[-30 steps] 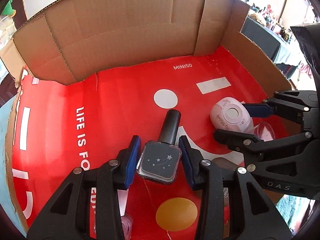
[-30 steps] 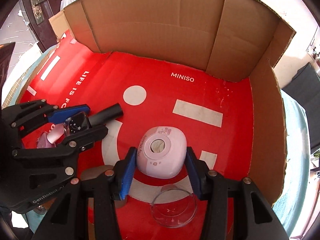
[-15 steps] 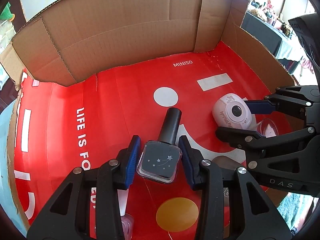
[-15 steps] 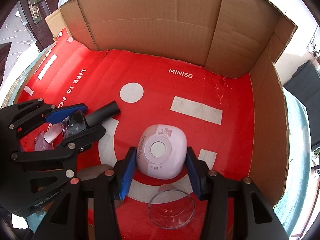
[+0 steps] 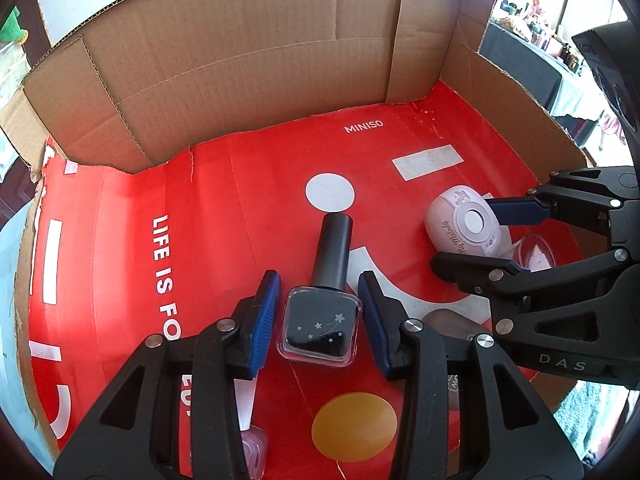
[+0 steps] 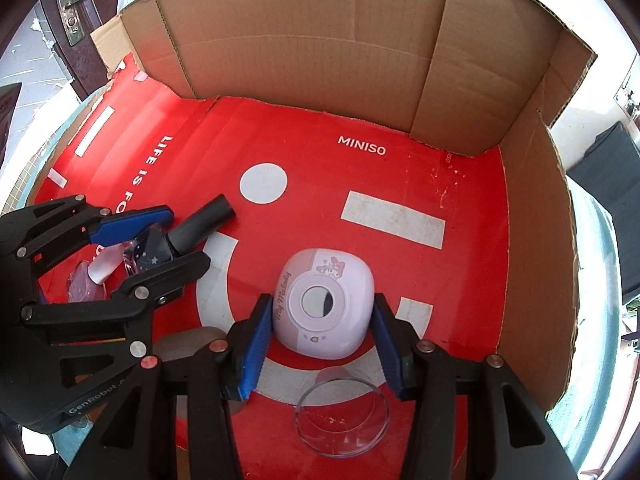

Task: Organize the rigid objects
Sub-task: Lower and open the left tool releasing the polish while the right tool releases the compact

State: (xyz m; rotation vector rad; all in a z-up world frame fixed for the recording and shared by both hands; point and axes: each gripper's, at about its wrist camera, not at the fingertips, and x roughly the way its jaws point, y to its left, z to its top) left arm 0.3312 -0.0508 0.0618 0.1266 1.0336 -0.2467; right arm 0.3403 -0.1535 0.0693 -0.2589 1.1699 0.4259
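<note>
Now two items are being handled inside a cardboard box (image 6: pixel 304 40) w/ a red printed floor. The left gripper (image 5: pixel 318 316) is set around a dark nail polish bottle (image 5: pixel 320 330), which lies w/ its black cap (image 5: pixel 334 250) pointing toward the back wall. The blue fingers (image 5: pixel 262 320) sit just beside the square glass body on each side; a thin gap seems visible, so a firm clamp can't be confirmed. The right gripper (image 6: pixel 318 320) is closed on a pink round case (image 6: pixel 324 304) at mid-floor, pads pressed to both flanks.

Judged step: both items are gripped for moving to a tidier spot in the box. For the bottle, the squeeze should be applied on the flat glass sides, not the cap, since the cap is narrow and would roll. It should be lifted level so it isn't pivoted between the pads. The case has curved, smooth sides, so slip is likely; it's best held at its widest part and kept low.

A clear plastic dish (image 6: pixel 342 416) lies just in front of the right gripper, and a small pink bottle (image 6: pixel 86 284) sits under the left one; both should be avoided during any pull-back. The grippers are near each other, so paths should be kept apart.
</note>
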